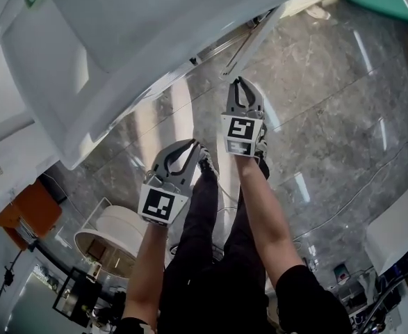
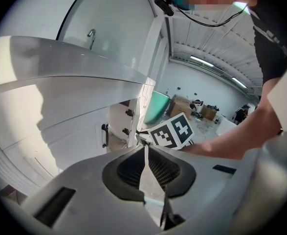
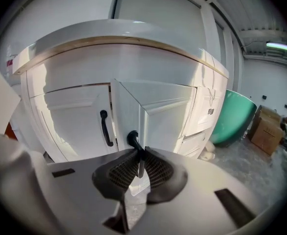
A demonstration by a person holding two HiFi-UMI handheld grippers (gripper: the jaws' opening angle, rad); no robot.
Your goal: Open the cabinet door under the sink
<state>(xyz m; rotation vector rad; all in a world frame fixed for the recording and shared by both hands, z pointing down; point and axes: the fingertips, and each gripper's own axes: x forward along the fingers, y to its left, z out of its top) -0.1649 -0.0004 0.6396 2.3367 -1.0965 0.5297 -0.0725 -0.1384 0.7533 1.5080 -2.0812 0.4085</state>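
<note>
Presently:

- **Cabinet door** (image 3: 165, 114), centre of the right gripper view. It stands ajar below the sink surface (image 3: 123, 35), its free edge angled out from the closed neighbouring door (image 3: 75, 121).
- **Right gripper** (image 3: 140, 154). It is pinching the ajar door's black handle (image 3: 132, 138).
- **Left gripper** (image 2: 144, 150), lower centre of the head view. Its jaws are pressed together on nothing, and it is apart from the cabinet.
- **Step in hand:** judged to be the opening pull, partly done.
- **Next move:** it likely calls for drawing the handle further out along the hinge arc, with the pinch kept firm so the handle does not slip.
</note>
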